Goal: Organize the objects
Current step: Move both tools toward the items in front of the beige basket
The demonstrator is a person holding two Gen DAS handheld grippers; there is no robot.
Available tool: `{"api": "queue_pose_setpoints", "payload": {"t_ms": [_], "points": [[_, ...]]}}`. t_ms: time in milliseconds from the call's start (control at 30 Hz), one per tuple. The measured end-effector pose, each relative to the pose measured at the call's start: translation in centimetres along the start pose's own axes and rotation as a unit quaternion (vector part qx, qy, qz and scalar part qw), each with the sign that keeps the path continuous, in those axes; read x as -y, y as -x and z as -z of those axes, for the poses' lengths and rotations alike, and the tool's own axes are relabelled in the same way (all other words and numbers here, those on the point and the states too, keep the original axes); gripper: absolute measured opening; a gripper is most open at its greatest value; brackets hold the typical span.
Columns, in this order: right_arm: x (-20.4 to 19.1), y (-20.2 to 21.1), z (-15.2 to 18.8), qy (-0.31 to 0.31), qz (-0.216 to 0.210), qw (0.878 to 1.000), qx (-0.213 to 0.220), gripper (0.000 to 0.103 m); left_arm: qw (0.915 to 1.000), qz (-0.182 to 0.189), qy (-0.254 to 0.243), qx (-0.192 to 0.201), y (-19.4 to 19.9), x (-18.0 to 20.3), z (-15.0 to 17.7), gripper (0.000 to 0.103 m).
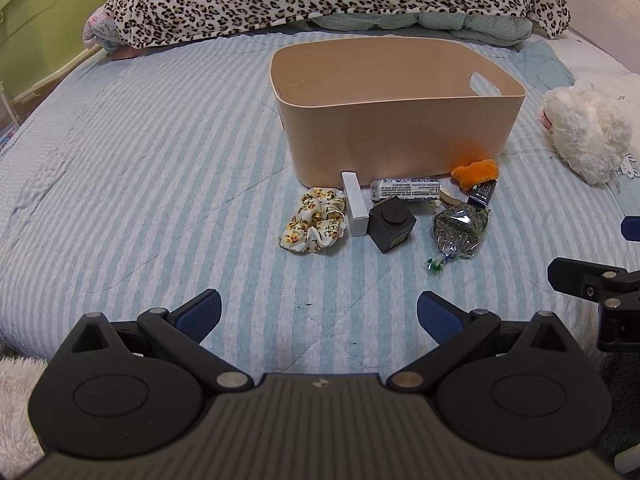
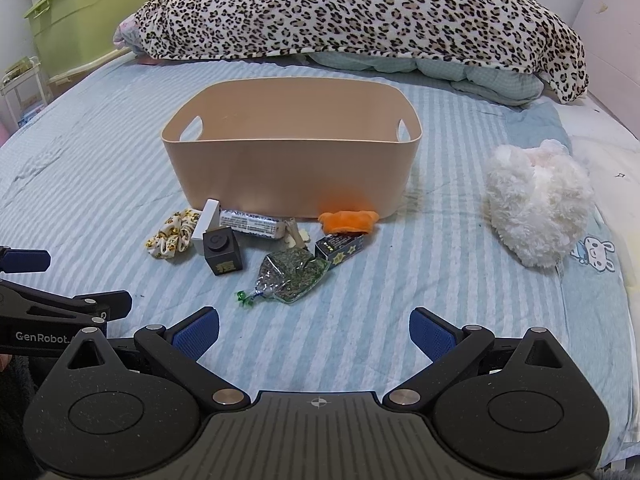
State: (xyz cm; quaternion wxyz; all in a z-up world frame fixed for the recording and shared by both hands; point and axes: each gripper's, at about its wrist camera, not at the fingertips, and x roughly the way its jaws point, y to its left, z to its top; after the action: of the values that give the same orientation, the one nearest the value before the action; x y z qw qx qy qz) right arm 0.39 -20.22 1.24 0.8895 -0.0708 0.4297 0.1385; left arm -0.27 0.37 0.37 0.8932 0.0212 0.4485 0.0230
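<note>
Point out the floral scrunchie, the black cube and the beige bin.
floral scrunchie (image 1: 314,220), left wrist view, middle of the ruffled fabric.
black cube (image 2: 221,251), right wrist view, front upper face.
beige bin (image 2: 288,172), right wrist view, near outer wall.

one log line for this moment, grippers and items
left gripper: open, empty | right gripper: open, empty | bin: on bed | scrunchie, black cube, herb bag: outside bin

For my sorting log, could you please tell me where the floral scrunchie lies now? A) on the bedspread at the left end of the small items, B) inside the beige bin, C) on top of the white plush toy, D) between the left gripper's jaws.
A: the floral scrunchie lies on the striped bedspread, left of the white box, in front of the beige bin.
</note>
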Motion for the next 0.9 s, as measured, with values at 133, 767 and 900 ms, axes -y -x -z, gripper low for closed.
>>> {"api": "queue_pose_setpoints", "payload": {"t_ms": [133,767,900], "points": [[-0.03,-0.03,-0.02,0.0,0.0,1.0,0.0,0.103,1.0,0.0,-0.001,0.0,-0.04,0.0,-0.02,0.103],[-0.38,-0.33,-0.07,0.004,-0.001,1.0,-0.004,0.103,1.0,-0.005,0.001,0.0,-0.11,-0.19,-0.1,0.103],[-0.36,-0.32,-0.05,0.003,-0.001,1.0,-0.004,0.103,1.0,-0.006,0.001,0.001,-0.09,-0.22,-0.14,0.103]]}}
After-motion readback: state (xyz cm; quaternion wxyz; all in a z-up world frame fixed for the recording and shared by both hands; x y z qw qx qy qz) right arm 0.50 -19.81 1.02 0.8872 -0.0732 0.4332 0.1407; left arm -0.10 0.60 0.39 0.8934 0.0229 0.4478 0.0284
